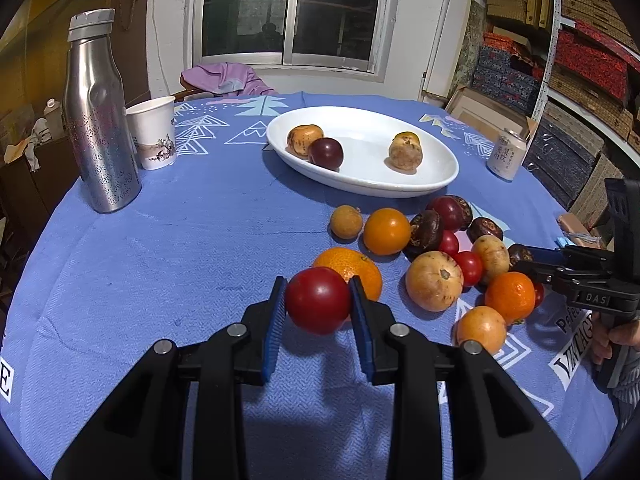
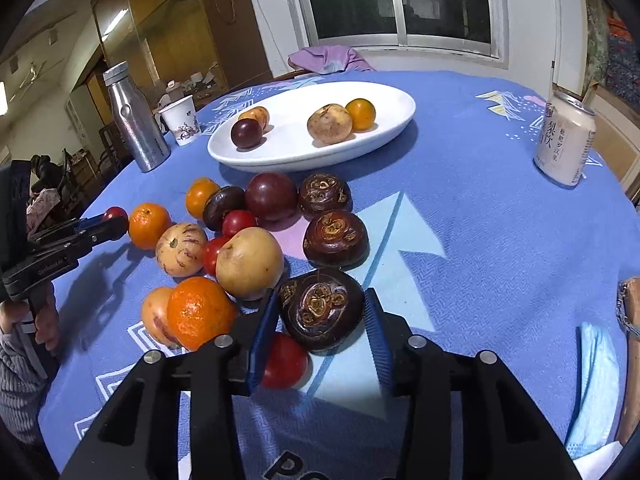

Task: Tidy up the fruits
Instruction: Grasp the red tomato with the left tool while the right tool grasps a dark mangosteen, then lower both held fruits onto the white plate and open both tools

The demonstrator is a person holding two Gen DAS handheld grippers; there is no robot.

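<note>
- Tomato, red and smooth, sat clamped between the blue pads of my left gripper, both pads pressed to its sides just above the blue tablecloth.
- Behind it lay a large orange, partly hidden by the tomato.
- My right gripper had a dark brown water chestnut between its fingers; the left pad touched it, but I could not tell whether the right pad pressed on it.
- A small red tomato lay under that left finger.
- The loose pile beside me held a pale potato-like fruit, a mandarin, two more chestnuts and a dark plum.
- The white oval dish stood farther back, holding four fruits, one of them a dark plum.
- A steel bottle and paper cup stood at far left, a drink can at right.
</note>
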